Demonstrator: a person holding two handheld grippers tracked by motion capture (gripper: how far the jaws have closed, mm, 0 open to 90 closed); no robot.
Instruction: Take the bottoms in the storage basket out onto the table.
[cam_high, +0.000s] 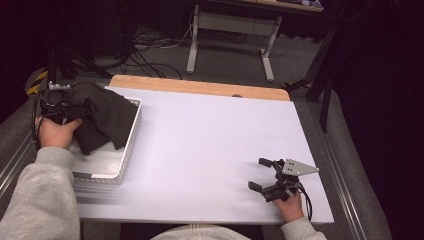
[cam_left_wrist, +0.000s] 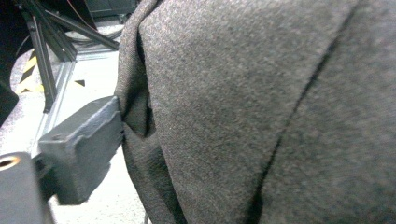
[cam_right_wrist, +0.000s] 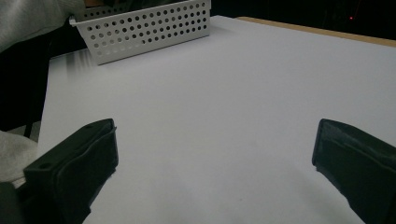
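**Dark cloth at the basket**

We have our left tongs (cam_high: 75, 111) at the dark cloth (cam_high: 102, 117) heaped in the white basket (cam_high: 131, 135) on the table (cam_high: 210, 145); we cannot tell whether they clamp it. Our right tongs (cam_high: 261, 174) rest released. Next, we judge, comes a sure pinch.

cloth (cam_high: 102, 120) – in basket (cam_high: 131, 142) | basket – table's (cam_high: 210, 145) left side

Dark matt woven cloth (cam_high: 102, 120), white perforated basket (cam_high: 131, 137), smooth matt white table (cam_high: 215, 145), wooden edge (cam_high: 200, 87)
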